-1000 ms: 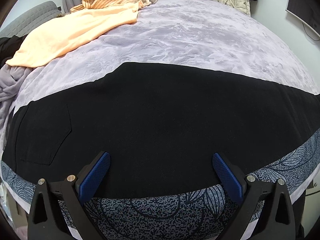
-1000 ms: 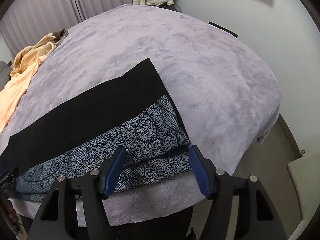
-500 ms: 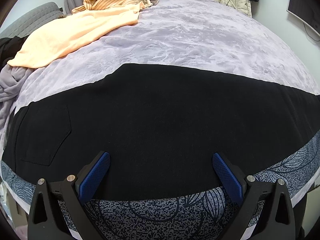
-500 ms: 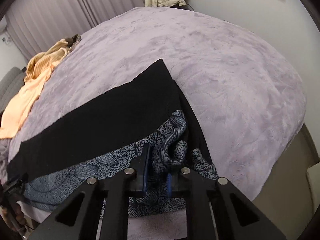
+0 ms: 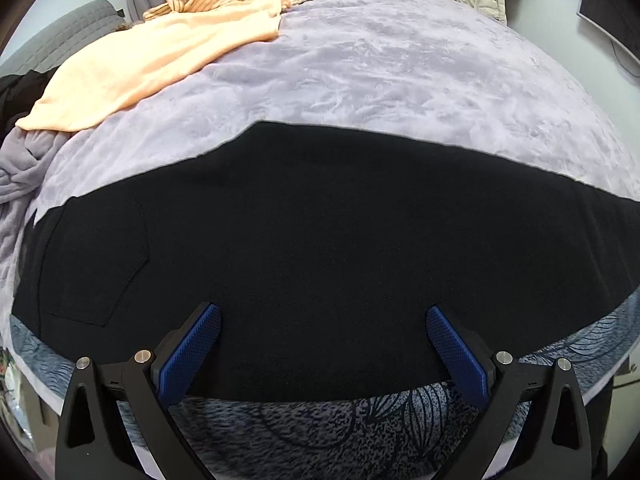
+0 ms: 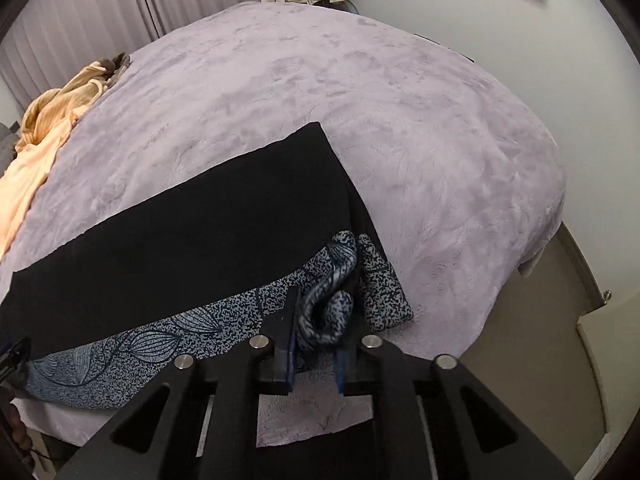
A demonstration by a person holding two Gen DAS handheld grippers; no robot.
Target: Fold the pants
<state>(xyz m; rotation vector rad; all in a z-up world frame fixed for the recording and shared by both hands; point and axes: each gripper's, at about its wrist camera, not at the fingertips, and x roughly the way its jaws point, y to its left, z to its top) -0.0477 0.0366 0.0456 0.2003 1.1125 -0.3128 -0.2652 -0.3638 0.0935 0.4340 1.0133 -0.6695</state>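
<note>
Both grippers, left gripper [image 5: 322,354] & right gripper [image 6: 316,354]: matte black angular finger arms w/ triangular cutouts, silver round screws, blue knurled pads [image 5: 188,354].

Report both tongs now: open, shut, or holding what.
Left tongs: open, empty, above the black pants.
Right tongs: opening, with a bunched fold of patterned fabric between them.

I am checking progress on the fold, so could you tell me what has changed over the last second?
The right gripper closed on the hem end of the patterned pants, bunching the cloth into a raised fold between the pads; its jaws are now opening a little with the cloth between them. The black pants lie flat as before, the left gripper stays wide open above them, and the peach top has not moved.
</note>
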